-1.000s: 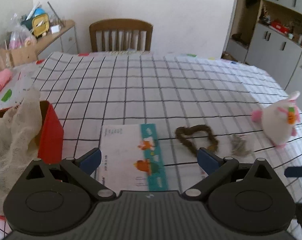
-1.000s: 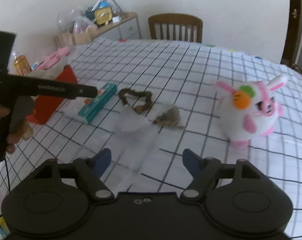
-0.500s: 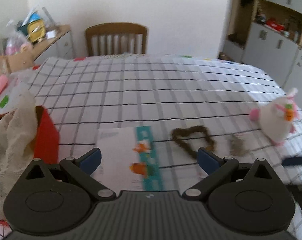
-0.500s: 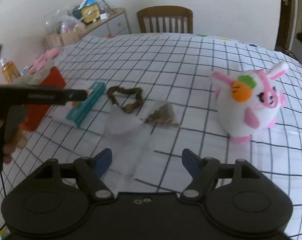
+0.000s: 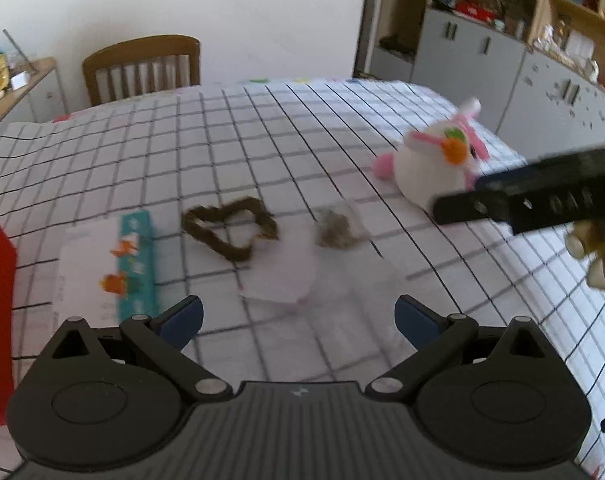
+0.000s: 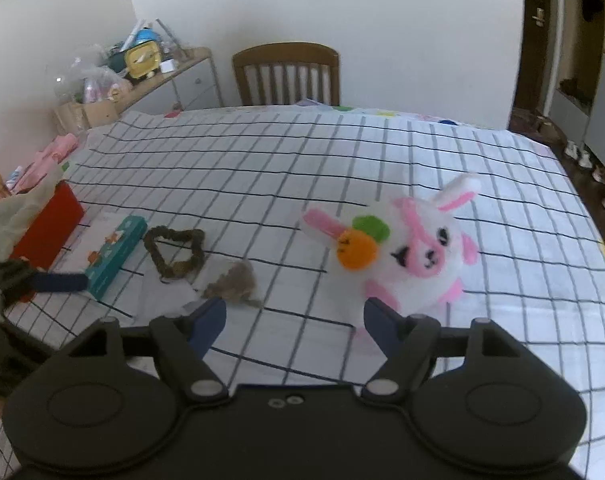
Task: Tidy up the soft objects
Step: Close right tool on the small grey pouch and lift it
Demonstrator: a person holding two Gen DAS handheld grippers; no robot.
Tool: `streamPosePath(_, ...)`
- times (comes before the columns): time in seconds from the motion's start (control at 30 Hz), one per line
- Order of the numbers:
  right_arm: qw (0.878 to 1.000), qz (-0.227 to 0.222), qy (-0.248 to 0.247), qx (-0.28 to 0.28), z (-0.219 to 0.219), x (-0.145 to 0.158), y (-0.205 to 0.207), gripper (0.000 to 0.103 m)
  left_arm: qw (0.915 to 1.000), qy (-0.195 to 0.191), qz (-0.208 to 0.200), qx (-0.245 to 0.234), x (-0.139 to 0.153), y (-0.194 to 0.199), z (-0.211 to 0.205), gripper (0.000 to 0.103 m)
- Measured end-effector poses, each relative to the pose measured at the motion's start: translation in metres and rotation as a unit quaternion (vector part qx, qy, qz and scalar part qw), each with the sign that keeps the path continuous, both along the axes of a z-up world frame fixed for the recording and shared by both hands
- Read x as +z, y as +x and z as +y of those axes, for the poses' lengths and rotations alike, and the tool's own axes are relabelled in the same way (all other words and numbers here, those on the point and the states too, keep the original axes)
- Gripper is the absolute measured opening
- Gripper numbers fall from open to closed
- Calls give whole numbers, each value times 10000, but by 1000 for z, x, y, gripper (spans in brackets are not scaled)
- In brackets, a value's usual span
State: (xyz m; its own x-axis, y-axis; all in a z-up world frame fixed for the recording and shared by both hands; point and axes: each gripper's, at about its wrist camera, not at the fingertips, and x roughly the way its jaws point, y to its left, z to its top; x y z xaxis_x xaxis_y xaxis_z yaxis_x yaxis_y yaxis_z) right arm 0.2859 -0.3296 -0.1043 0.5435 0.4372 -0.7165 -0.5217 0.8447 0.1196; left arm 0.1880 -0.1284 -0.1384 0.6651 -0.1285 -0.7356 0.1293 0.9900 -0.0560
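A white and pink bunny plush (image 6: 414,256) with an orange carrot lies on the checked tablecloth, just ahead of my right gripper's (image 6: 295,310) right finger. This gripper is open and holds nothing. A grey-brown fluffy clump (image 6: 236,284) sits in front of its left finger. A brown fuzzy heart-shaped loop (image 6: 154,252) lies further left. My left gripper (image 5: 298,312) is open and empty above a clear bag (image 5: 282,276), with the loop (image 5: 206,232), the clump (image 5: 334,232) and the bunny (image 5: 434,164) beyond it. In the left wrist view the right gripper's dark body (image 5: 542,200) crosses in front of the bunny.
A booklet with a teal stripe (image 6: 114,256) lies left of the loop, next to a red box (image 6: 50,228) draped with mesh cloth (image 6: 6,216). A wooden chair (image 6: 286,72) stands at the table's far side. A cluttered cabinet (image 6: 142,76) is at the back left, grey cupboards (image 5: 502,60) at the right.
The left gripper swung right: the red box slid to the left edge, and the bunny and right gripper came nearer. The right gripper closed in on the bunny. Both stayed open.
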Motion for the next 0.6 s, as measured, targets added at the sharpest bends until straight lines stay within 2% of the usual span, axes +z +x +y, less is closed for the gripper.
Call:
streamPosePath(0.2, 9995, 180, 4, 250, 23, -11, 11, 71, 9998, 87, 168, -68, -19, 5, -13, 101)
streamPosePath(0.33, 9989, 253, 36, 390, 38, -14, 21, 70, 9995, 153, 282, -58, -27, 8, -14, 83)
streamPosePath(0.4, 9986, 292, 43, 447, 43, -17, 25, 69, 9994, 254, 248, -32, -27, 8, -16, 80)
streamPosePath(0.43, 9984, 298, 29, 474, 46, -18, 27, 69, 9993, 266, 244, -22, -27, 8, -16, 74)
streamPosePath(0.47, 9983, 318, 22, 497, 49, -20, 29, 69, 9993, 294, 229, -7, -26, 7, -16, 62)
streamPosePath(0.6, 9977, 410, 41, 534, 57, -26, 37, 65, 9994, 201, 254, 105, -21, 8, -11, 42)
